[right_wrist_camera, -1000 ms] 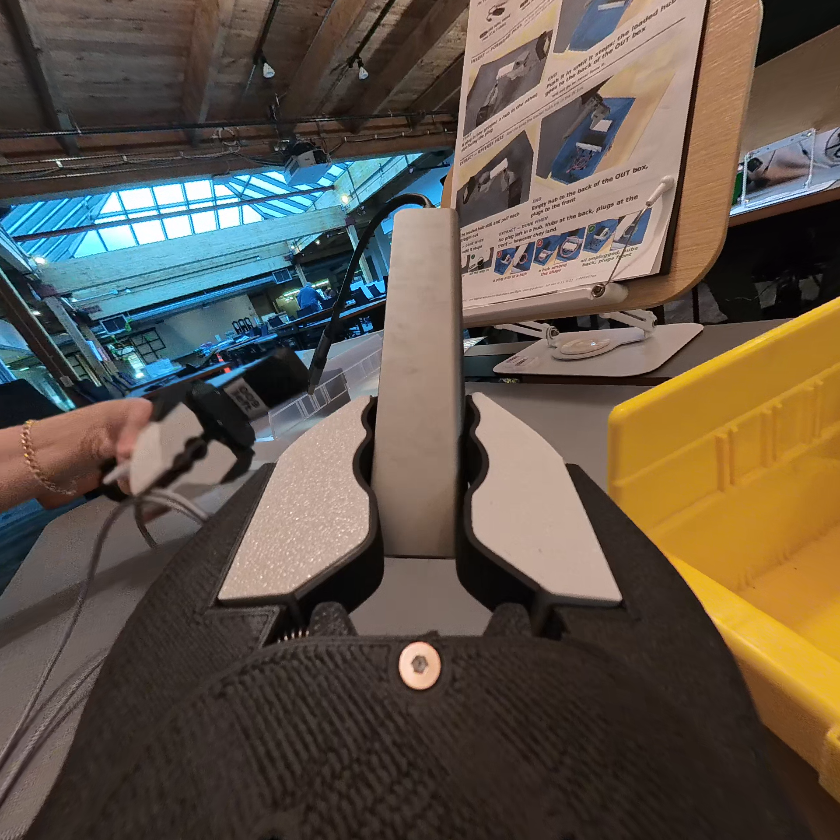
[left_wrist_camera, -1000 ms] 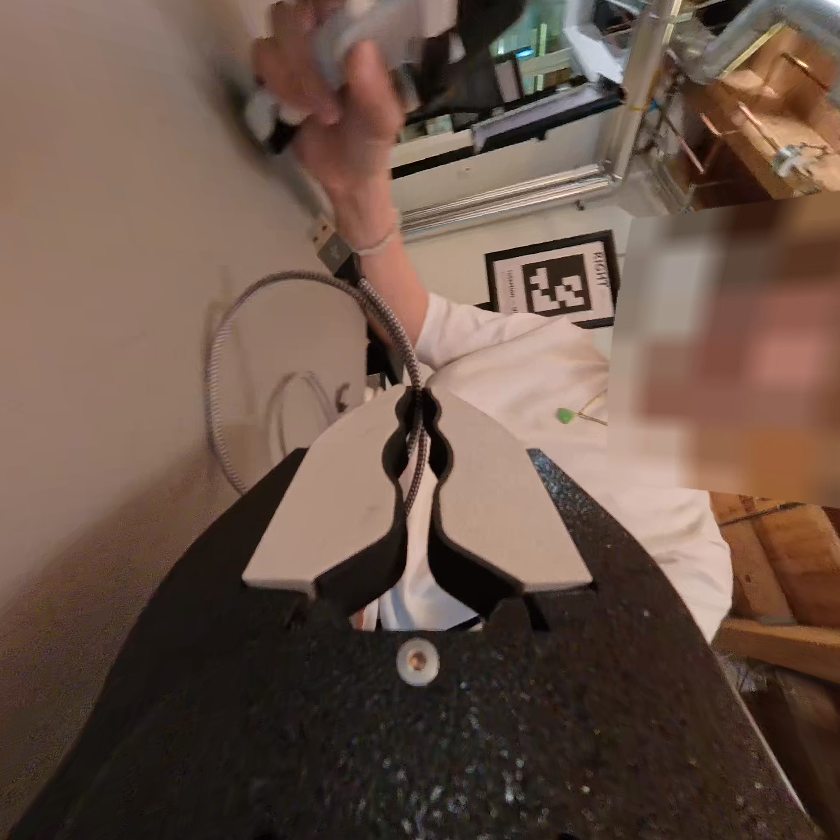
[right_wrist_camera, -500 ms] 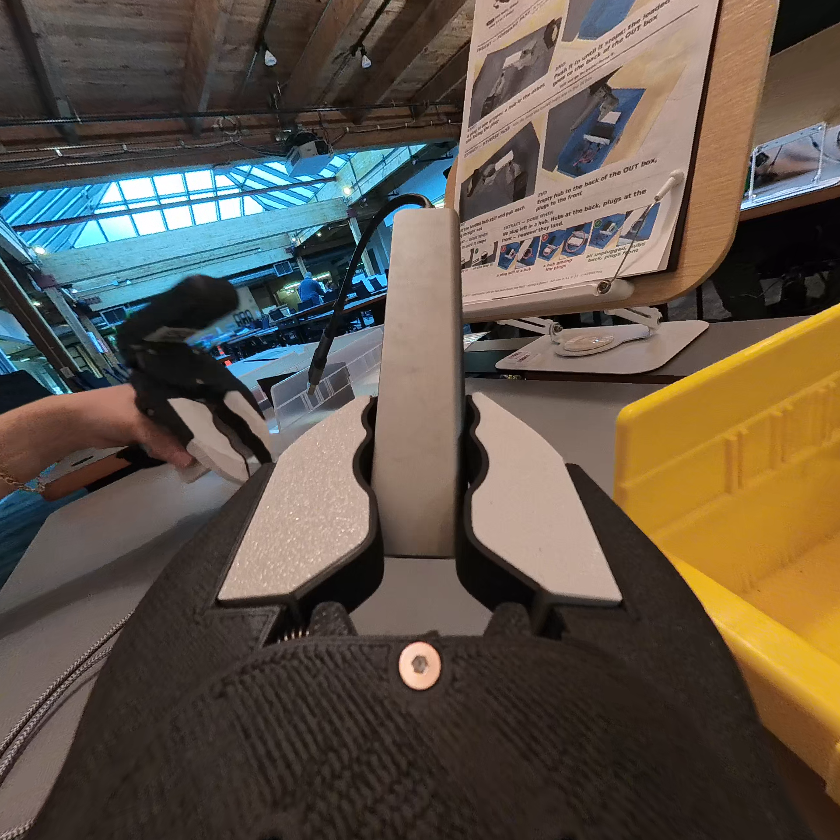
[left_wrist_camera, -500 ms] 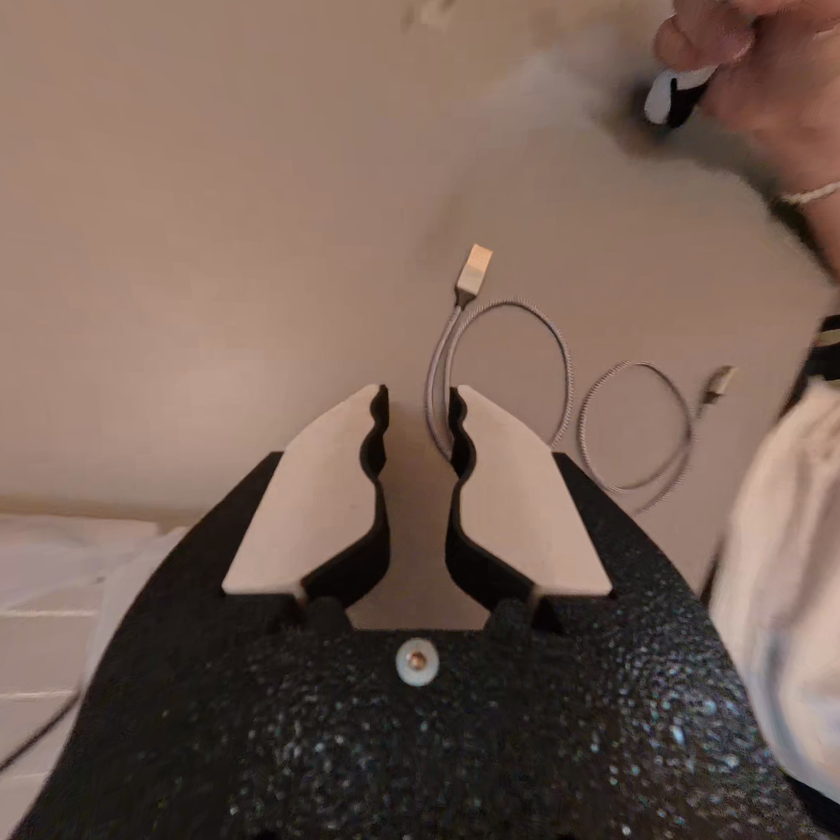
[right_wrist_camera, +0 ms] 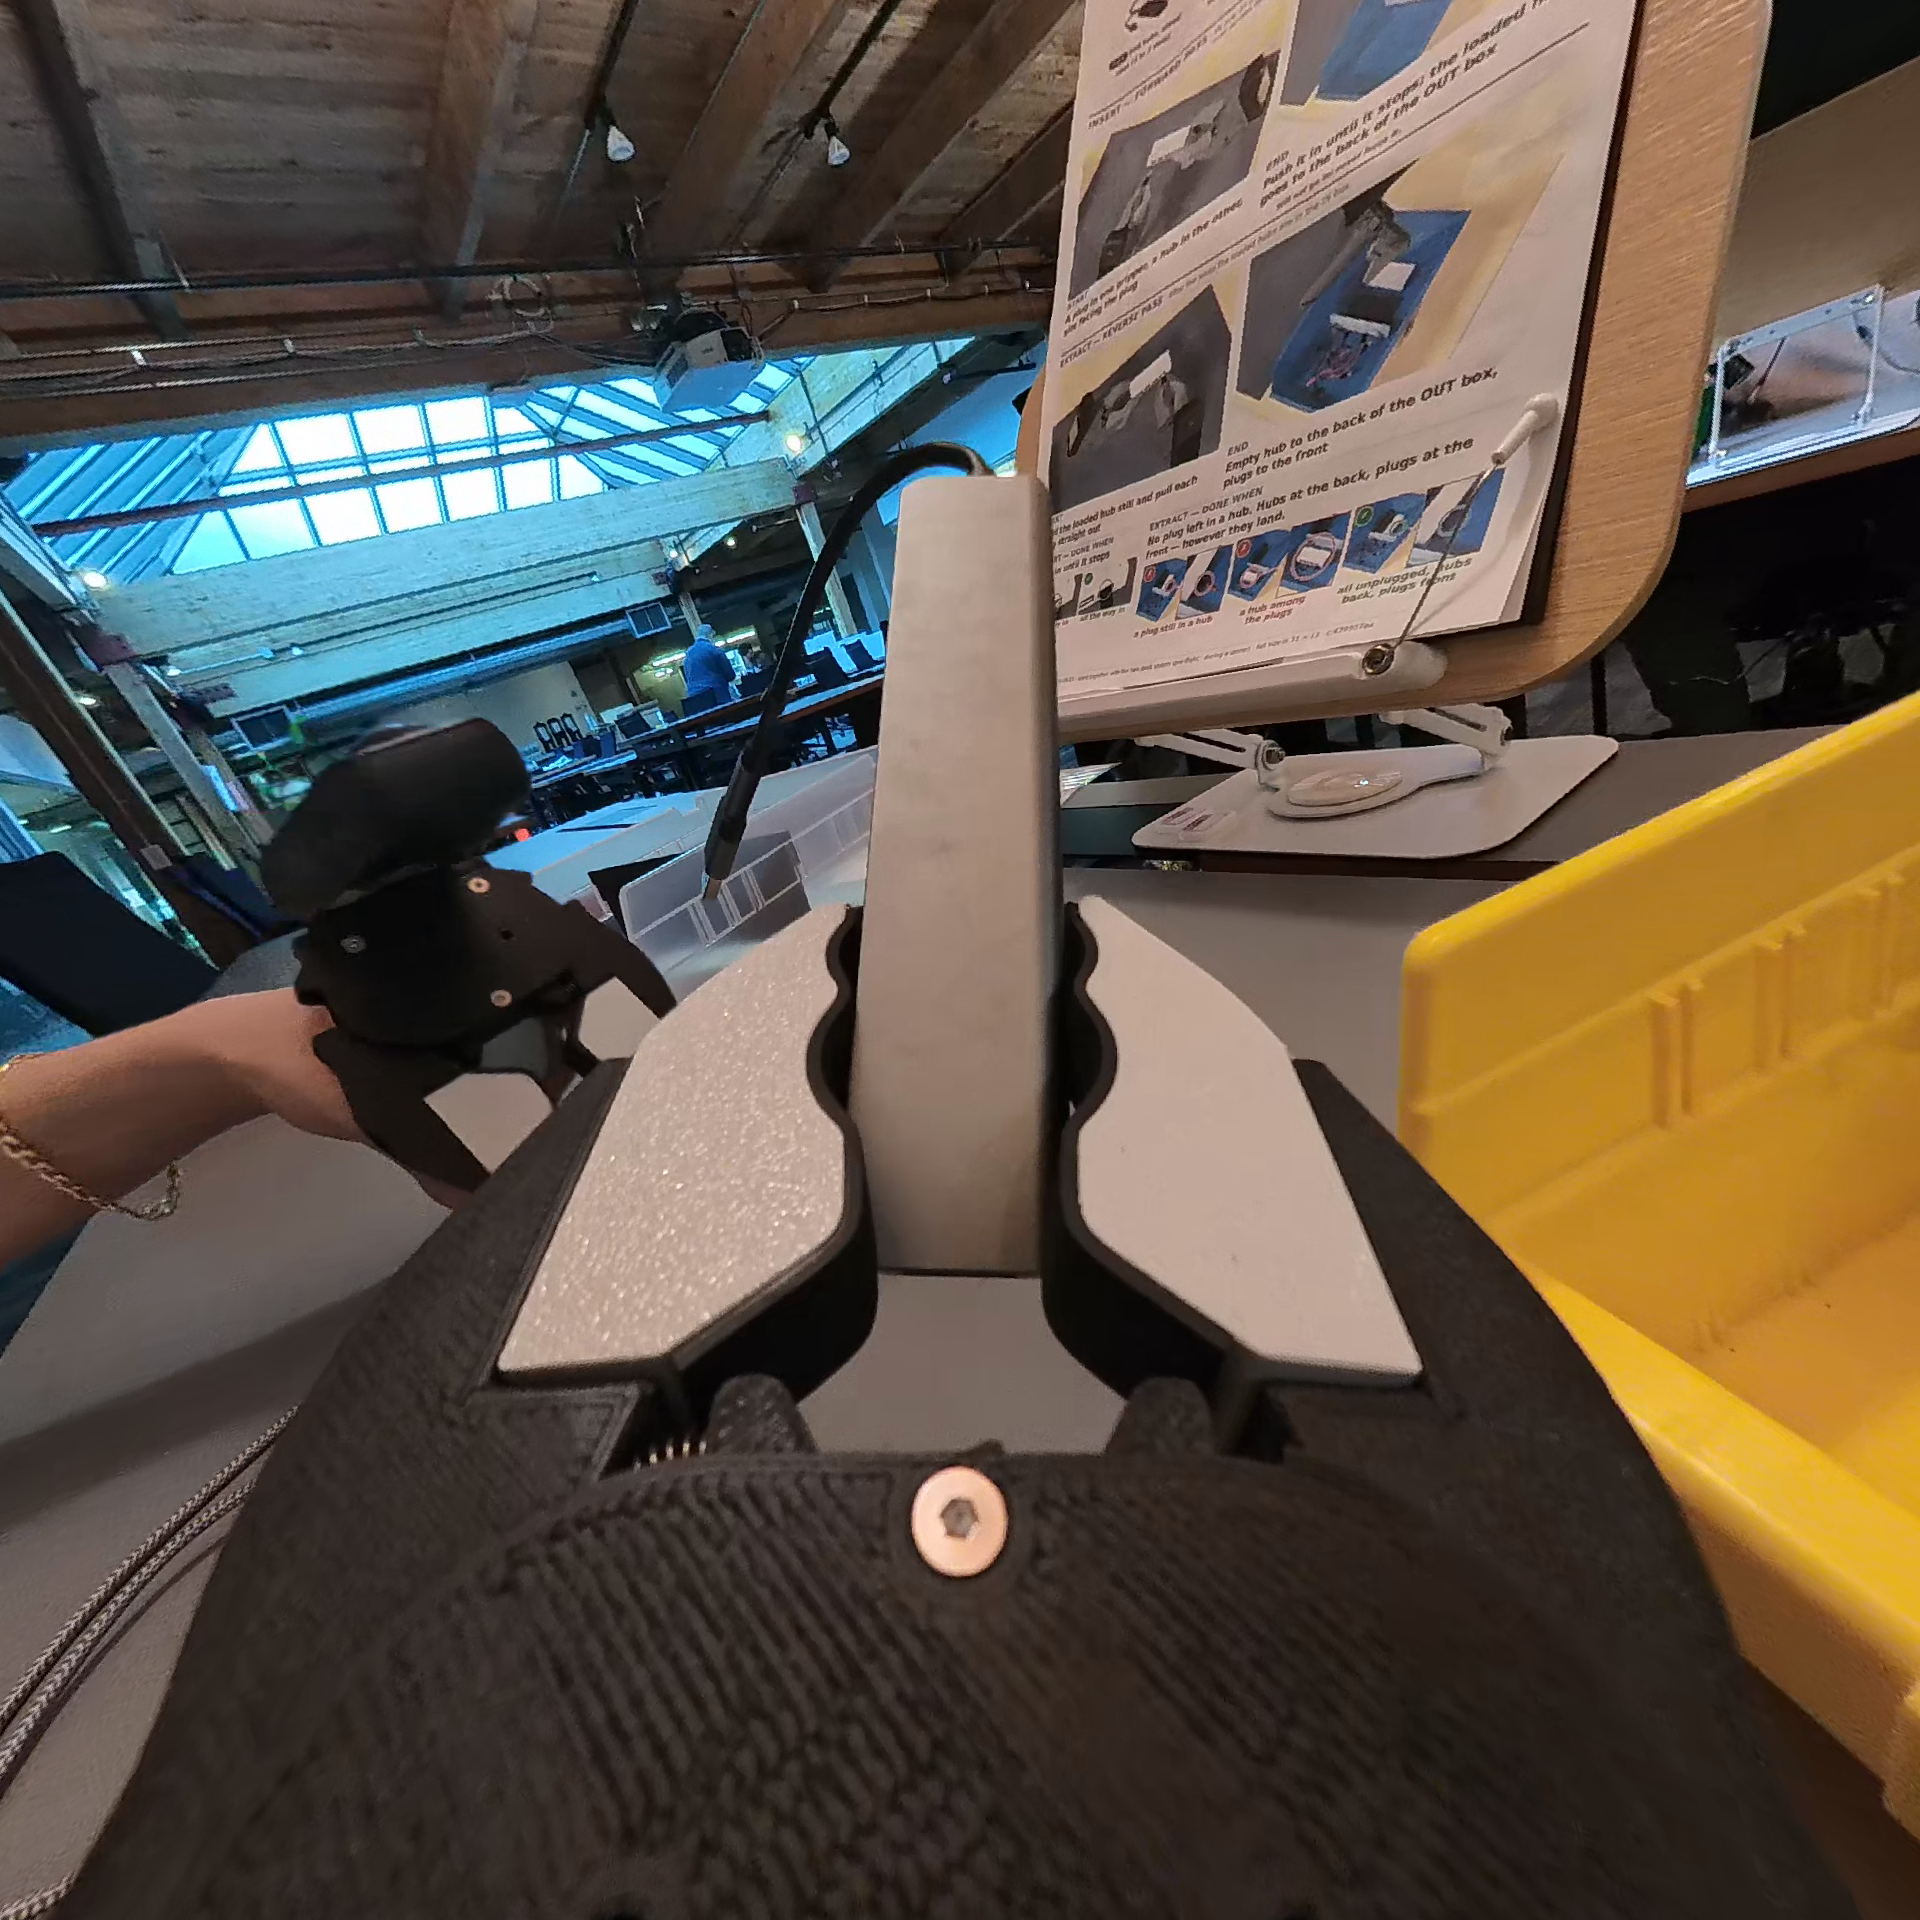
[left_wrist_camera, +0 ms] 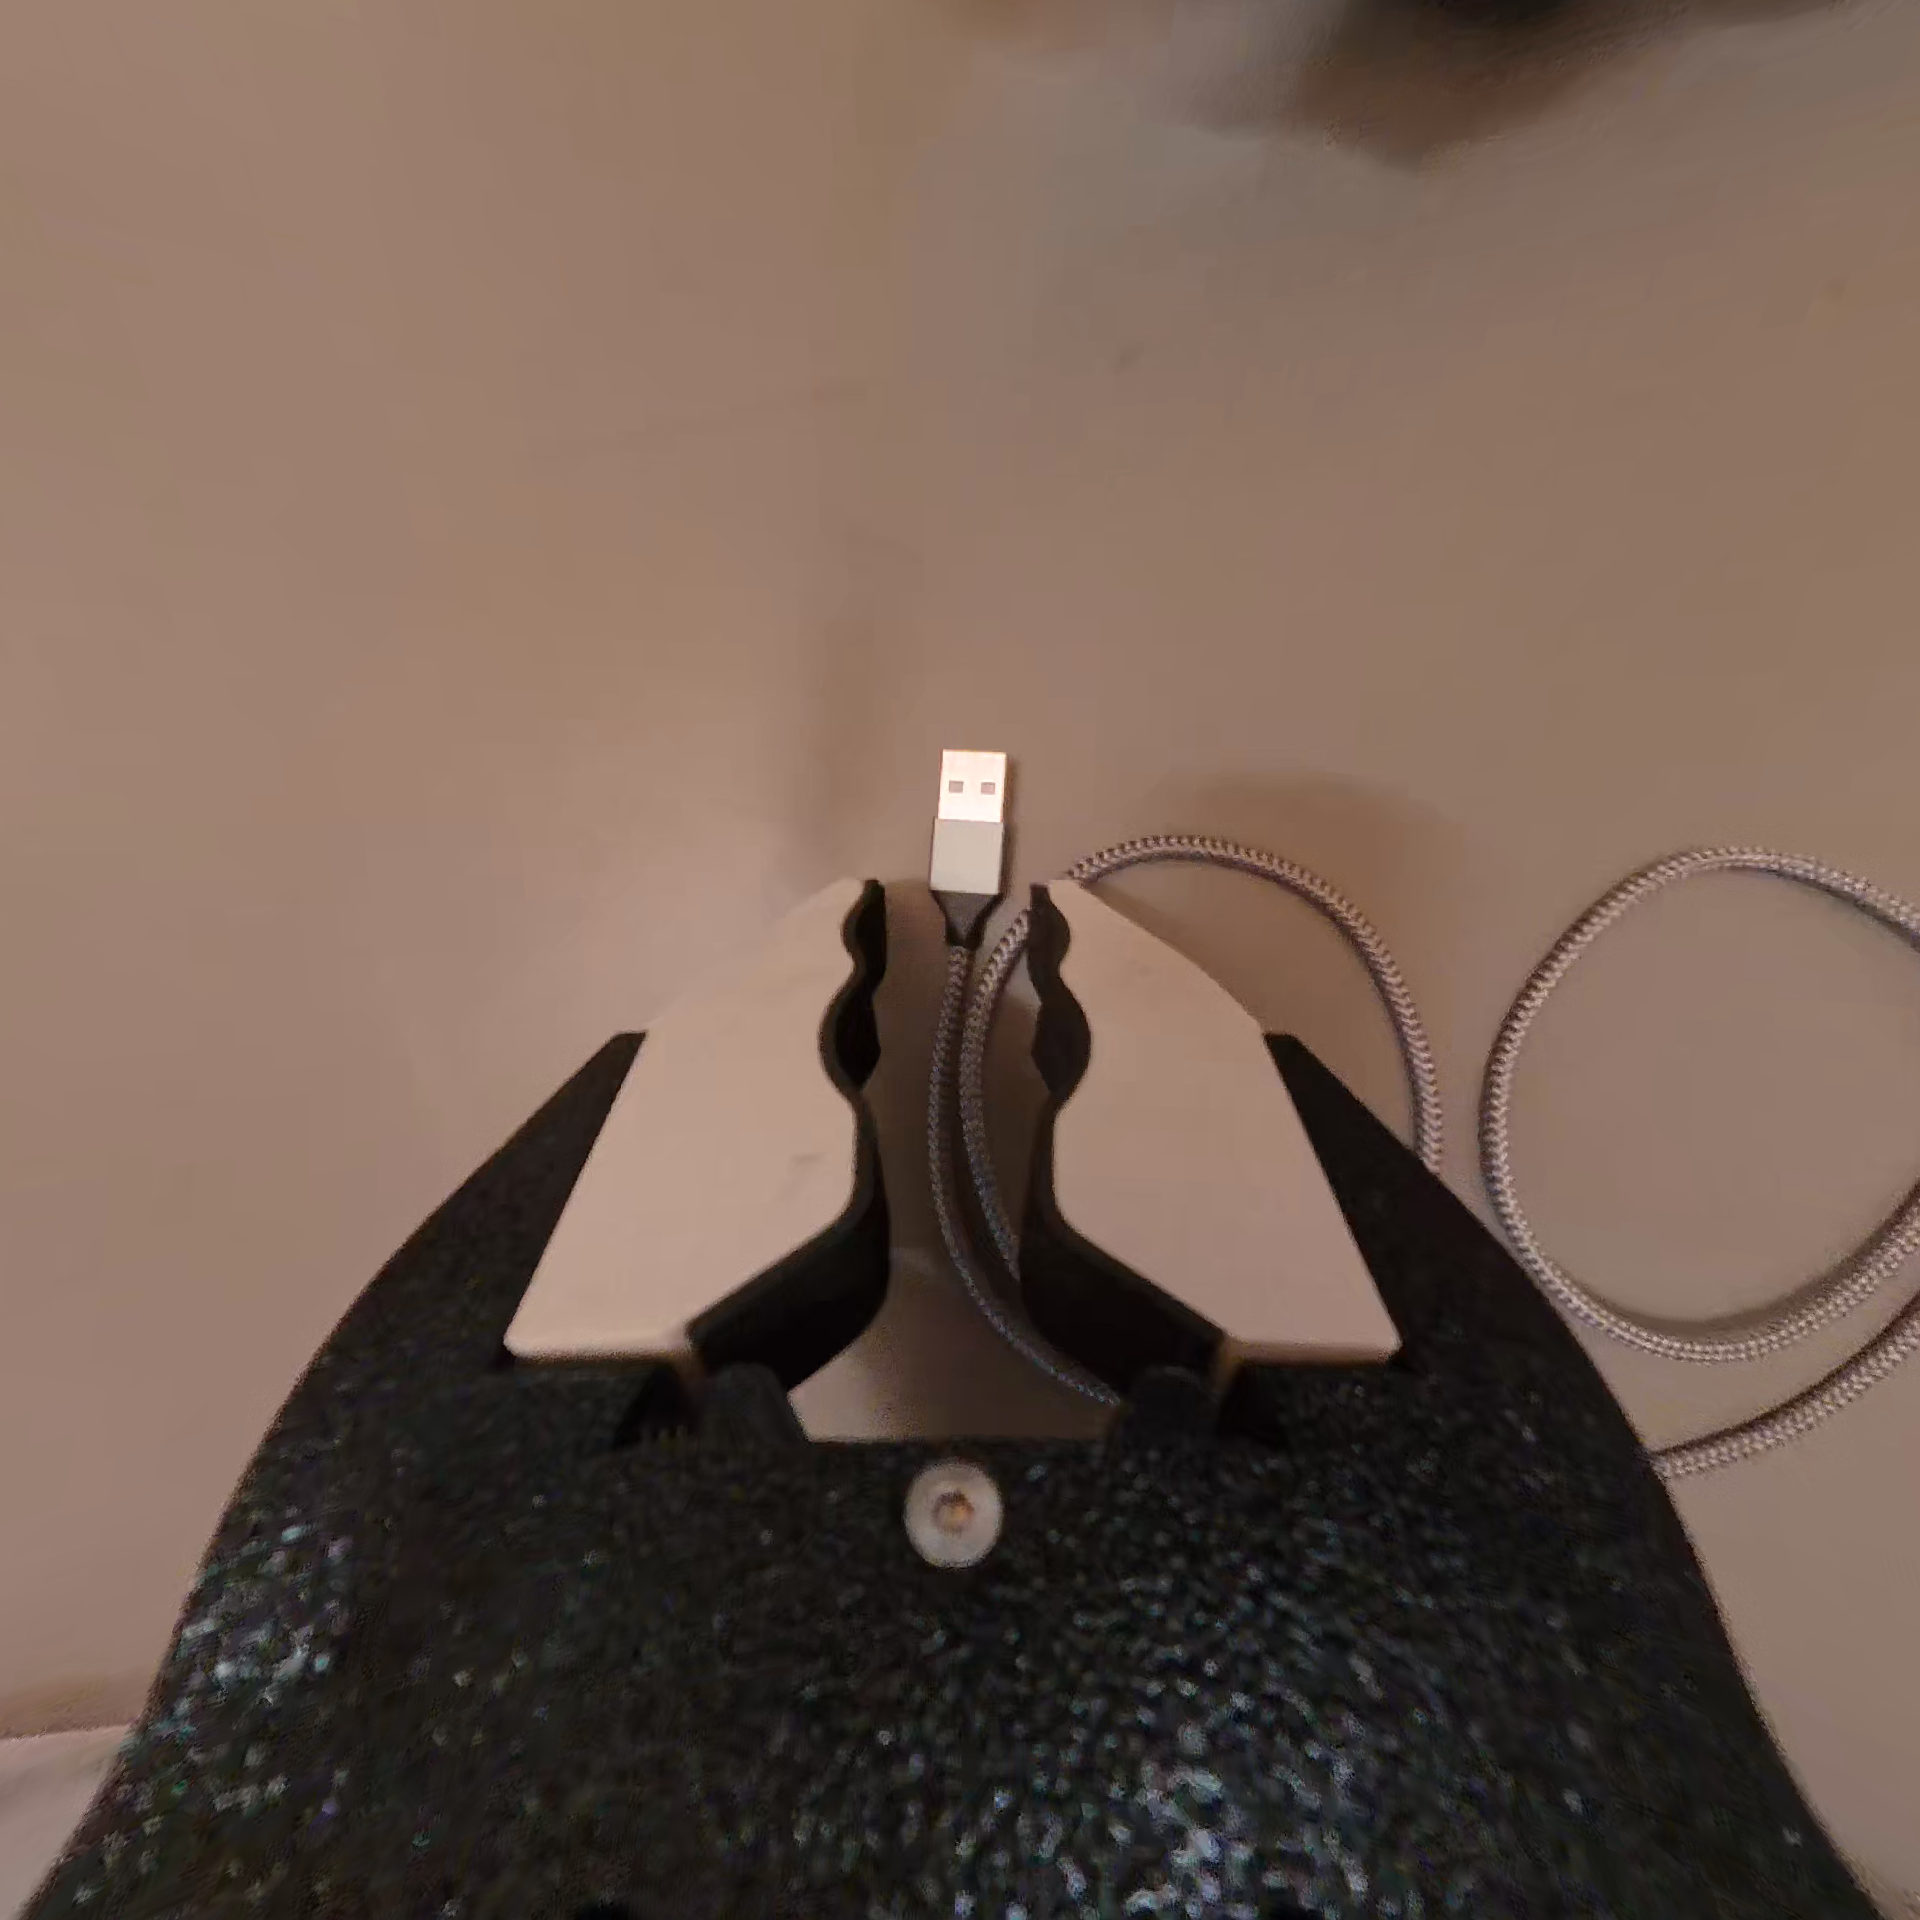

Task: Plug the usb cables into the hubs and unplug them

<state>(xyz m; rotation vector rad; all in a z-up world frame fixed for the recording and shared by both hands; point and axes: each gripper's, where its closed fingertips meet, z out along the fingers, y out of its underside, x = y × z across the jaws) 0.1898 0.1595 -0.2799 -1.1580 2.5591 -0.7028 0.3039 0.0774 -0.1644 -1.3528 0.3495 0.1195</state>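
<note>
In the left wrist view my left gripper (left_wrist_camera: 956, 904) is open and points down at the beige table (left_wrist_camera: 520, 520). A braided grey USB cable (left_wrist_camera: 951, 1122) lies between its jaws without being gripped, and the cable's silver USB plug (left_wrist_camera: 972, 821) lies just past the fingertips. My right gripper (right_wrist_camera: 961, 914) is shut on a grey hub (right_wrist_camera: 961, 810) and holds it upright. The hub's black tail cable (right_wrist_camera: 800, 665) arches over and hangs to the left. The left gripper (right_wrist_camera: 436, 966) also shows far left in the right wrist view, held by a hand.
A second braided cable loop (left_wrist_camera: 1538, 1091) lies on the table to the right. A yellow bin (right_wrist_camera: 1683, 1091) stands close on the right. An instruction sheet on a wooden stand (right_wrist_camera: 1340, 332) is behind the hub. Clear trays (right_wrist_camera: 727, 894) stand farther back. Spacing between my two grippers at the tips: around 20 centimeters.
My left gripper was shut on the braided cable, has let it go, turned down to the table and moved close to the USB plug. My right gripper holds the hub still.
</note>
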